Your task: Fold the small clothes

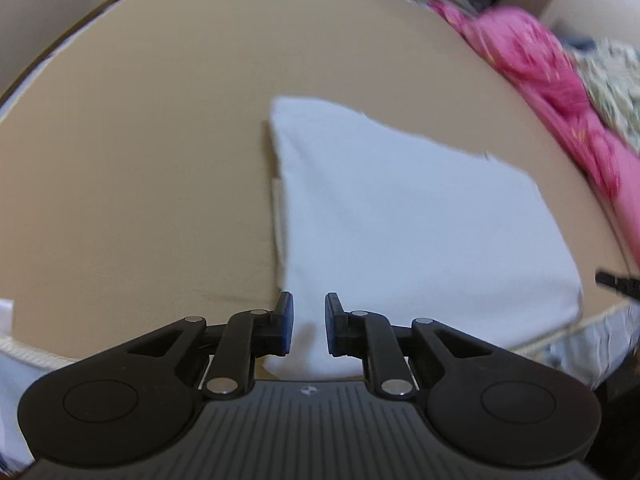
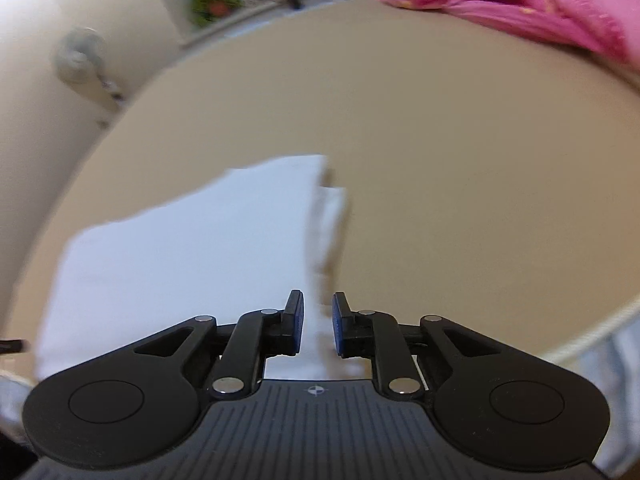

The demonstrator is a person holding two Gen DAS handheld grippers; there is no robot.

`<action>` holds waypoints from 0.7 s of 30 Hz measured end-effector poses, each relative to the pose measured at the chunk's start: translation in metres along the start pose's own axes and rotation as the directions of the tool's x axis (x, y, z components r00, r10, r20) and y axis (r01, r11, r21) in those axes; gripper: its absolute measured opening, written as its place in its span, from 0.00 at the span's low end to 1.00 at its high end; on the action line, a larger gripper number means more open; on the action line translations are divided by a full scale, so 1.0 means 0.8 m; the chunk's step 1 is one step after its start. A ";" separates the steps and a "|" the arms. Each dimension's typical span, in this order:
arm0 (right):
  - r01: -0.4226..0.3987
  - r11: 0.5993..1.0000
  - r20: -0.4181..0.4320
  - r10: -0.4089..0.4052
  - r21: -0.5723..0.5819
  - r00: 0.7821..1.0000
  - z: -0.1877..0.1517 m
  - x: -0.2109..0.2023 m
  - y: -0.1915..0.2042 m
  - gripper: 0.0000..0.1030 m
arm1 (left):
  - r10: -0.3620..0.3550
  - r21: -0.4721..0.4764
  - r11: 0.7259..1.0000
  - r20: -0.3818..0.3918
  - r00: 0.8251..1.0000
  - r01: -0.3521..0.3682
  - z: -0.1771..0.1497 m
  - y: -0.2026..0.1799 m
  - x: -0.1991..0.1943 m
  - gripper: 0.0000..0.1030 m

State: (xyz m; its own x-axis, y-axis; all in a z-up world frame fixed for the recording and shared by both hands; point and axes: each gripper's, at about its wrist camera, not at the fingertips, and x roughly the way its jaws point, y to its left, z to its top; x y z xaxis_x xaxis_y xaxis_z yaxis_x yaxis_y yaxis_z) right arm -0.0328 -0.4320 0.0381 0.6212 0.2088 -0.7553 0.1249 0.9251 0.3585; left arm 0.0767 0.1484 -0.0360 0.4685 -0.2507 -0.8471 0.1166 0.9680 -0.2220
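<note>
While both stand parted, white cloth [image 1: 400,216] beneath left gripper [image 1: 309,330], right gripper [image 2: 318,330].

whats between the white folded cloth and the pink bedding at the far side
Only bare tan board: in the left wrist view a plain strip of it separates the white folded cloth from the crumpled pink bedding; the right wrist view shows the same bare stretch.

White cloth [image 1: 400,220], tan board [image 1: 140,160], pink blanket [image 1: 532,56]
</note>
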 end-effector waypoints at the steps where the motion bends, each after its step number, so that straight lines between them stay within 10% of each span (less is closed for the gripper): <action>1: -0.024 1.000 -0.016 0.024 -0.016 1.000 -0.001 0.006 0.005 0.17 | 0.012 0.020 1.000 -0.033 0.999 -0.012 0.006 -0.007 0.014 0.16; 6: 0.080 0.987 -0.254 -0.113 -0.138 0.961 -0.021 0.067 0.017 0.18 | 0.104 0.054 0.994 -0.151 0.983 -0.097 0.003 -0.009 0.047 0.19; 10: 0.061 0.991 -0.187 -0.083 -0.120 0.979 -0.019 0.052 0.021 0.19 | 0.048 0.021 0.999 -0.078 0.996 -0.047 0.008 -0.004 0.024 0.22; 13: 0.100 0.980 -0.255 -0.144 -0.174 0.956 -0.030 0.070 0.023 0.19 | 0.153 0.066 0.987 -0.167 0.974 -0.144 0.001 -0.007 0.048 0.23; 21: 0.063 0.996 0.067 -0.059 -0.059 0.996 -0.006 -0.010 0.033 0.36 | 0.130 0.053 0.989 0.116 0.985 -0.136 0.017 -0.017 -0.037 0.29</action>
State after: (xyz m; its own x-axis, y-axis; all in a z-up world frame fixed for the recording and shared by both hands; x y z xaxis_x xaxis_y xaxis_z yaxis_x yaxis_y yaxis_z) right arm -0.0383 -0.4073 0.0509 0.6629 0.1321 -0.7370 0.1180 0.9536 0.2771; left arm 0.0729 0.1425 -0.0010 0.5778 -0.1209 -0.8072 0.0976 0.9921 -0.0788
